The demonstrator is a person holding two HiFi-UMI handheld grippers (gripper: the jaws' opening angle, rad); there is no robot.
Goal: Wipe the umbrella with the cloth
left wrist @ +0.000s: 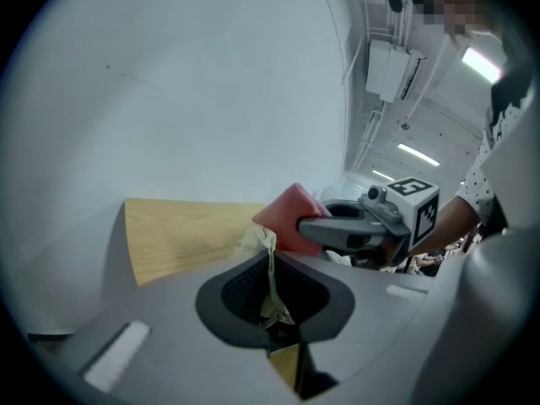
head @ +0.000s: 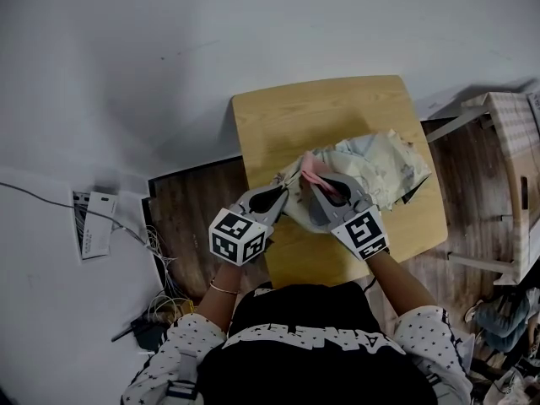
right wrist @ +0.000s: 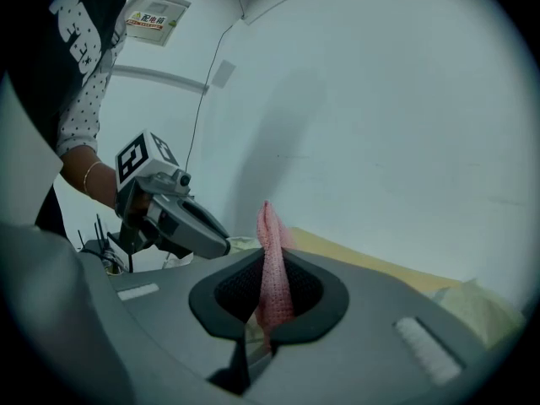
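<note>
a small wooden table (head: 321, 108) stands against a white wall, and on it lies the umbrella (head: 384, 165), collapsed into a crumpled heap of pale printed fabric toward the table's right half. the person leans over the near edge with both tools brought close together at the heap's left end.

the left gripper (head: 283, 194) has its jaws closed on a thin fold of the umbrella's pale fabric. in the left gripper view that strip (left wrist: 270, 281) runs up through the dark notch of the left gripper (left wrist: 271, 264) and out over its tip, with the table (left wrist: 186, 234) beyond.

the right gripper (head: 312, 184) is clamped on the pink cloth (head: 310, 170), which sits bunched at its tip, touching the umbrella just beside the left gripper's tip. in the right gripper view the cloth (right wrist: 272, 260) stands upright between the pressed jaws of the right gripper (right wrist: 268, 287), and the left gripper (right wrist: 215, 245) shows just to its left.

a thin bracelet (head: 223, 288) circles the person's left wrist. loose cables (head: 160, 260) lie on the floor left of the table.
</note>
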